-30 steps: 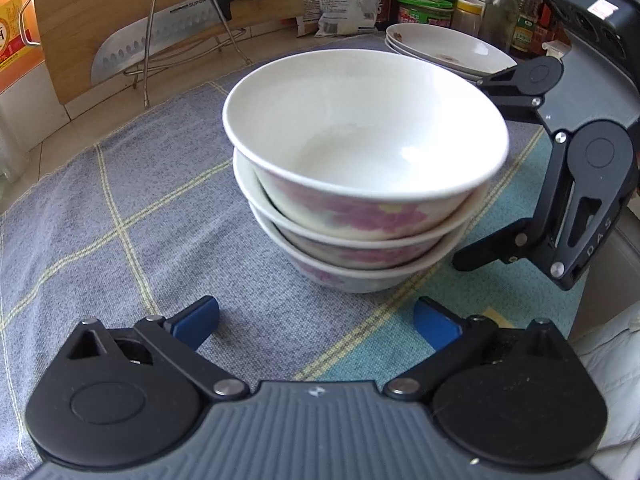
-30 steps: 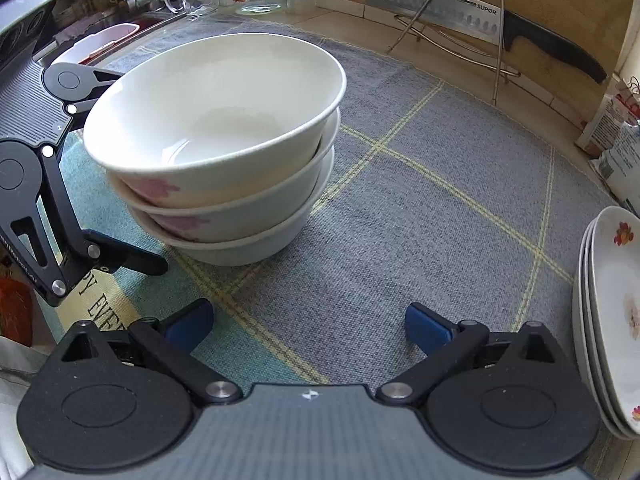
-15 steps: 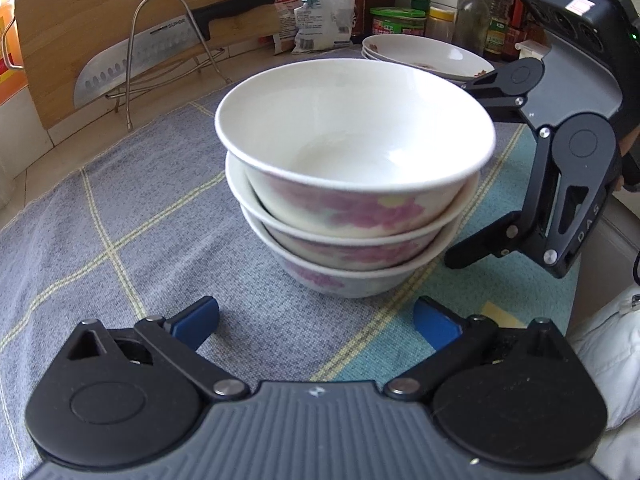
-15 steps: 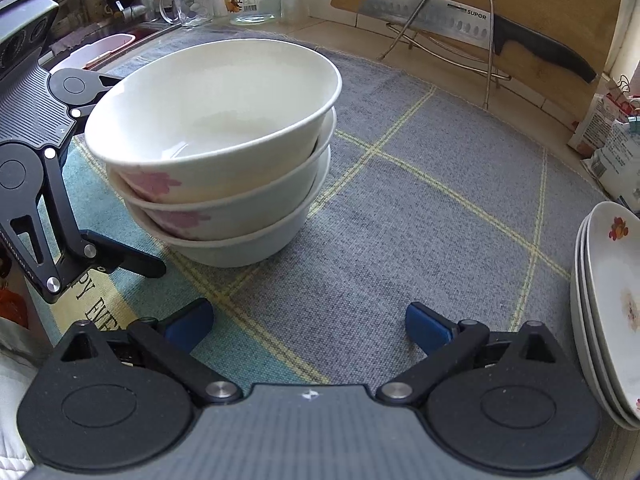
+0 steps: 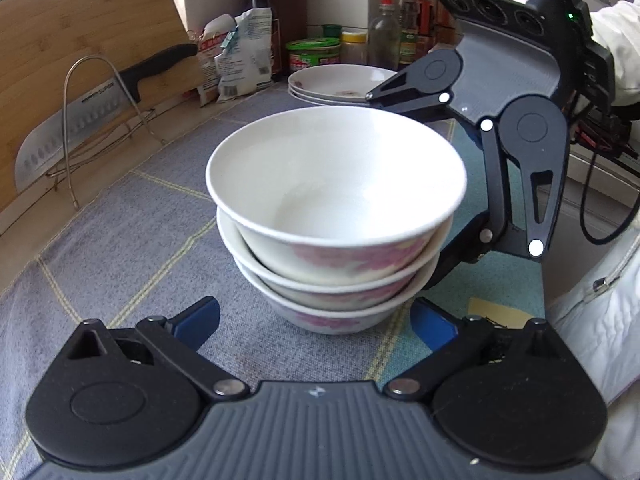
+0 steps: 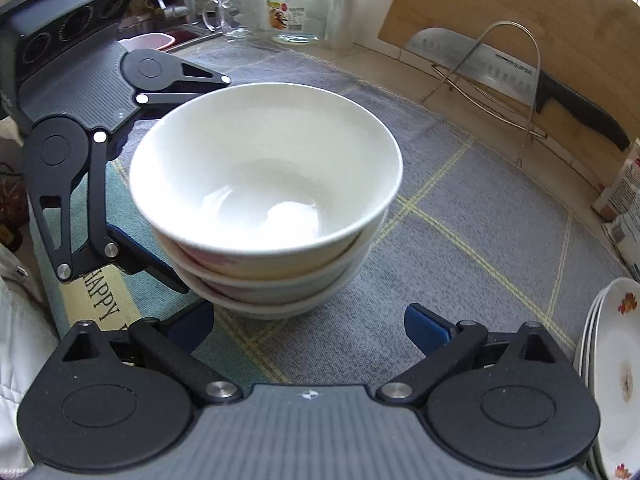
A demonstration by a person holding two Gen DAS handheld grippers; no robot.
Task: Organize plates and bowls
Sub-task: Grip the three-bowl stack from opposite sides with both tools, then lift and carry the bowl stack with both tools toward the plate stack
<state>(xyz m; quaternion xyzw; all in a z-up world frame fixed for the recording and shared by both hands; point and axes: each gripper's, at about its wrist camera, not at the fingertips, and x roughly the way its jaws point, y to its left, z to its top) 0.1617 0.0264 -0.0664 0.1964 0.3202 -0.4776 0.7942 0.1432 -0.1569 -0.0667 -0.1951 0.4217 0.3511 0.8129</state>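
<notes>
Kitchen clutter lines the back of the surface (image 5: 24, 240): a wooden cutting board (image 5: 80, 40), a knife (image 5: 80, 120) on a wire rack (image 5: 104, 92), snack bags (image 5: 240, 56), bottles and jars (image 5: 384, 36). Compared with a second ago, the left view has rolled and sits nearer the bowl stack (image 5: 336, 216), which now fills more of both views; the stack itself has not shifted on the woven grey-blue mat (image 5: 132, 240) with yellow grid lines. The left claw (image 5: 316, 320) is closing slightly from full width, its blue pads clear of the lowest bowl, nothing pressed between them. The right claw (image 6: 308, 320) stands wide open, its pads (image 6: 424, 328) apart from the stack and gripping nothing. Each claw approaches from an opposite side, so one black linkage stands close behind the bowls in the other's view. Three glazed white bowls with pink floral bands are nested, rims round and smooth. The plate stack (image 6: 612, 368), white with small flower prints, lies well apart at the mat's edge. A white sleeve (image 5: 600, 320) borders the frame.
</notes>
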